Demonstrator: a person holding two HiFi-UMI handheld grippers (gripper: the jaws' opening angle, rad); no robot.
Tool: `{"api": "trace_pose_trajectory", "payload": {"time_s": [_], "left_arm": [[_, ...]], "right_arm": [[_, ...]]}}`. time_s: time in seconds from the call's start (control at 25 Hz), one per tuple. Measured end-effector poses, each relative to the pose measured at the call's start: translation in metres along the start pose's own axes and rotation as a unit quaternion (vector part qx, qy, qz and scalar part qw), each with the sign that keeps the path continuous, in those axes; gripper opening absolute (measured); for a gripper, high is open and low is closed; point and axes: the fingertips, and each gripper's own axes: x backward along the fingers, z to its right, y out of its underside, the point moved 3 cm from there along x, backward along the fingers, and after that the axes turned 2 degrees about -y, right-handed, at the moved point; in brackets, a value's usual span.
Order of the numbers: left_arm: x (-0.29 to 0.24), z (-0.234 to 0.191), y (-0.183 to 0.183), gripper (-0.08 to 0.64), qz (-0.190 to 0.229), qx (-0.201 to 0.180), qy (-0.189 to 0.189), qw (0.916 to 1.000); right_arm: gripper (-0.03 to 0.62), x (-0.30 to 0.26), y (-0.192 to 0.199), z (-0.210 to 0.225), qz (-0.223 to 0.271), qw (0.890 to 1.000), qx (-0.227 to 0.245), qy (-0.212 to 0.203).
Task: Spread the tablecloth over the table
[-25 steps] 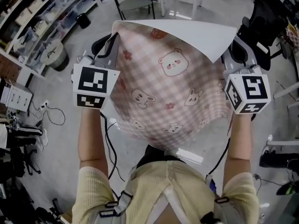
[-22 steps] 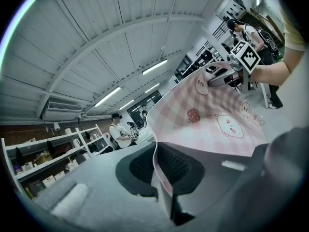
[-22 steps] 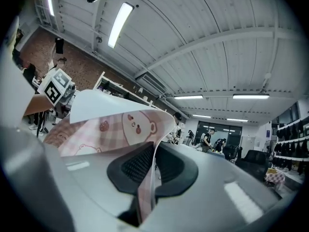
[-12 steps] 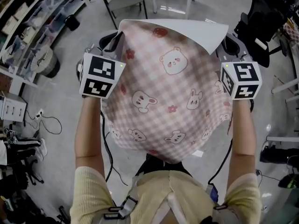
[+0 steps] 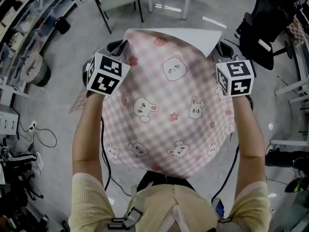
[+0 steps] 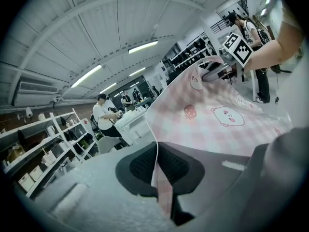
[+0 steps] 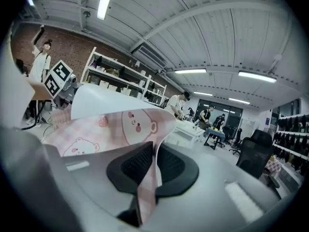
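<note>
1. Tablecloth (image 5: 169, 105): pink-and-white gingham printed with bears, bunnies and small flowers. Its far edge is turned up and shows a plain white underside.
2. It is held in the air in front of the person, stretched between the two grippers and sagging towards the torso, above the floor (image 5: 58, 81).
3. The left gripper (image 6: 157, 166) has its jaws clamped tight on one side edge, and the fabric runs pinched between the black pads.
4. The right gripper (image 7: 153, 166) holds the opposite edge. Its jaws are starting to open, though the cloth is between the pads and looks gripped.
5. The floor is glossy grey concrete with cables (image 5: 43, 134) trailing on it at the left.
6. Shelving racks (image 5: 29, 18) line the upper left, a chair (image 5: 118, 1) stands beyond the cloth, and a black office chair (image 5: 263, 18) sits at the right.
7. In the left gripper view, people (image 6: 104, 115) stand by a white table (image 6: 130, 124) further off.
</note>
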Motion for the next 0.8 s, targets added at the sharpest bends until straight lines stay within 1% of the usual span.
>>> {"api": "trace_pose_trajectory", "payload": {"time_s": [0.08,0.24,0.4,0.56,0.68,0.8], "left_arm": [[-0.023,0.005,0.011,0.009,-0.011,-0.002,0.015,0.9998],[-0.054,0.003,0.038,0.011,-0.033,-0.003,0.043,0.9985],[-0.08,0.013,0.065,0.011,-0.045,-0.012,0.059,0.9971],[-0.103,0.026,0.087,0.014,-0.064,-0.011,0.082,0.9945],[-0.121,0.036,0.106,0.015,-0.081,-0.018,0.096,0.9919],[-0.136,0.044,0.122,0.017,-0.092,-0.021,0.104,0.9901]], "right_arm": [[0.029,-0.016,0.019,0.004,-0.01,1.0,-0.01,-0.002],[0.029,-0.047,0.039,-0.002,-0.035,0.999,-0.016,-0.006],[0.032,-0.068,0.066,-0.008,-0.058,0.998,-0.015,-0.001],[0.034,-0.083,0.094,-0.013,-0.086,0.996,-0.012,0.0],[0.035,-0.094,0.112,-0.02,-0.105,0.994,-0.015,-0.008],[0.034,-0.104,0.126,-0.024,-0.112,0.994,-0.012,-0.014]]}}
